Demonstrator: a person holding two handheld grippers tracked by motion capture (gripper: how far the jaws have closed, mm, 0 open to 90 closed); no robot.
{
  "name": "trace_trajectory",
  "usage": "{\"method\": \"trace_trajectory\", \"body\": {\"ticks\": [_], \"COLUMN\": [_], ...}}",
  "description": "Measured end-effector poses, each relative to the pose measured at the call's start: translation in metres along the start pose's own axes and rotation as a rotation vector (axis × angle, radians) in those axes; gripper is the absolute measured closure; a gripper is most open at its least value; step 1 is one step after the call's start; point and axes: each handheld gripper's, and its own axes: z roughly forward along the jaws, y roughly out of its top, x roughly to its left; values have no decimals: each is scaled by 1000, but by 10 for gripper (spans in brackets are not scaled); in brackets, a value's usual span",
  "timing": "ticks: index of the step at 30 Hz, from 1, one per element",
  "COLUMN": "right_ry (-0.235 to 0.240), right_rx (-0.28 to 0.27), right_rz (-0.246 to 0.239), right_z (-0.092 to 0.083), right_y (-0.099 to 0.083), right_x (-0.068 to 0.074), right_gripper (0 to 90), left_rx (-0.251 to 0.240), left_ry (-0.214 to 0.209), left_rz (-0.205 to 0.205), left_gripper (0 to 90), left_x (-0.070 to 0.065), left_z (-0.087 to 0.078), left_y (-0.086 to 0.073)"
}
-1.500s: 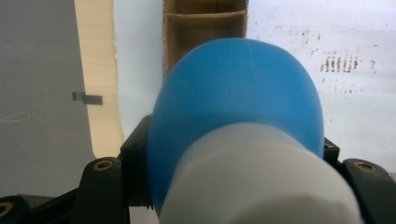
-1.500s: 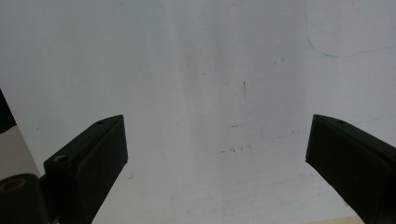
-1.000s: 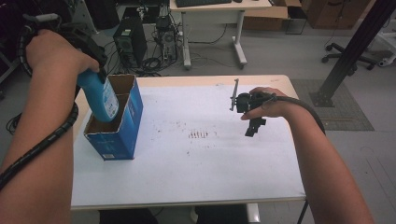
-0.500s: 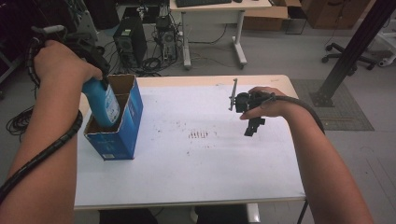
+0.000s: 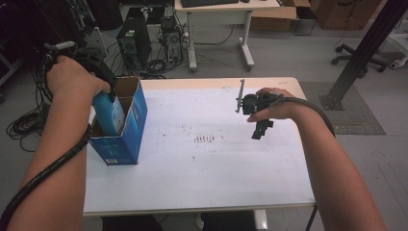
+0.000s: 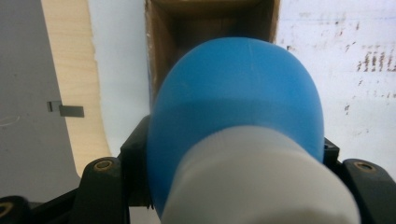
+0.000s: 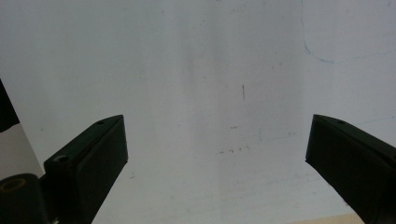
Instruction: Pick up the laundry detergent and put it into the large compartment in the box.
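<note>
One blue bottle (image 5: 109, 113) now lower inside box (image 5: 130, 126); right gripper (image 5: 260, 129) unmoved.

Left hand-held gripper (image 5: 111, 103) clamped — right hand-held gripper (image 5: 260, 129) spread.

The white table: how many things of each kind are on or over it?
Blue plastic bottle with white cap: 1
Open blue cardboard box: 1
Black hand-held grippers, left and right: 2
Total: 4
</note>
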Motion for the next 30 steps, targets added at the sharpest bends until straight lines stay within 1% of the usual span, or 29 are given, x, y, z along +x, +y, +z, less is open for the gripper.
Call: {"method": "trace_trajectory", "body": {"ticks": [12, 14, 15, 17, 19, 23, 25, 30], "right_ry": [-2, -4, -3, -5, -4, -8, -9, -9], "right_rx": [-1, 0, 1, -1, -2, -5, -2, -2], "right_rz": [5, 7, 9, -5, -2, -4, -1, 2], "right_z": [-2, -3, -3, -2, -3, -4, -4, -4], "right_y": [-1, -1, -1, 0, 1, 1, 1, 0], "right_x": [1, 1, 2, 1, 2, 2, 2, 3], "right_gripper": [56, 55, 56, 56, 56, 56, 56, 56], "left_rx": [-3, -10, -8, -10, -13, -14, -11, -3], "left_ry": [3, -1, 1, 7, 12, 8, 7, 21], "left_rz": [0, -9, -6, -5, -2, 3, 3, 1], "left_gripper": [379, 379, 379, 379, 379, 379, 379, 378], "left_x": [2, 3, 3, 4, 3, 4, 4, 4], "left_z": [23, 25, 27, 31, 34, 41, 46, 55], "left_y": [0, 0, 0, 0, -1, -2, -2, -1]}}
